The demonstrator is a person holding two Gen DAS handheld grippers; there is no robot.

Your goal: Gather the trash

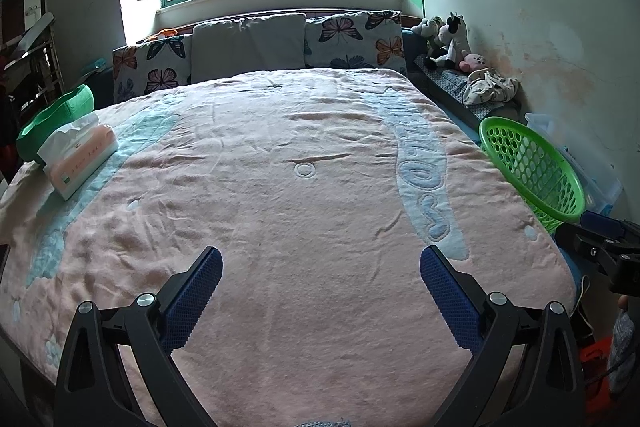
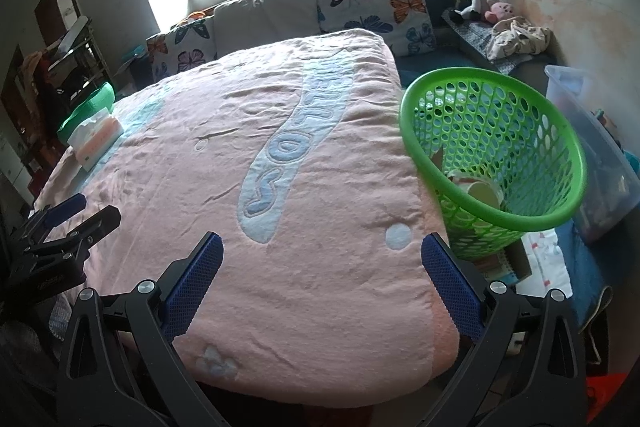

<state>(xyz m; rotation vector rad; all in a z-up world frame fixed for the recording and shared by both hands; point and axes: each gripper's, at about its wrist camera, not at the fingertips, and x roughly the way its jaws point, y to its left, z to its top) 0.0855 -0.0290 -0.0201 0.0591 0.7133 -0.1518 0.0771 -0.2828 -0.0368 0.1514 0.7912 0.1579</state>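
Observation:
A green perforated plastic basket (image 2: 492,147) stands at the right side of the bed; it also shows in the left wrist view (image 1: 532,167). Inside it lie a paper cup (image 2: 482,193) and other scraps. My left gripper (image 1: 320,259) is open and empty above the pink bedspread (image 1: 300,187). My right gripper (image 2: 322,247) is open and empty over the bed's near right corner, left of the basket. Each gripper shows in the other's view: the right one (image 1: 600,239), the left one (image 2: 72,223).
A tissue pack (image 1: 76,157) and a green cushion (image 1: 52,119) sit at the bed's left edge. Butterfly pillows (image 1: 352,39) line the headboard. Stuffed toys (image 1: 452,43) and crumpled cloth (image 1: 490,87) lie on a bench at the right. A clear storage bin (image 2: 592,147) stands beyond the basket.

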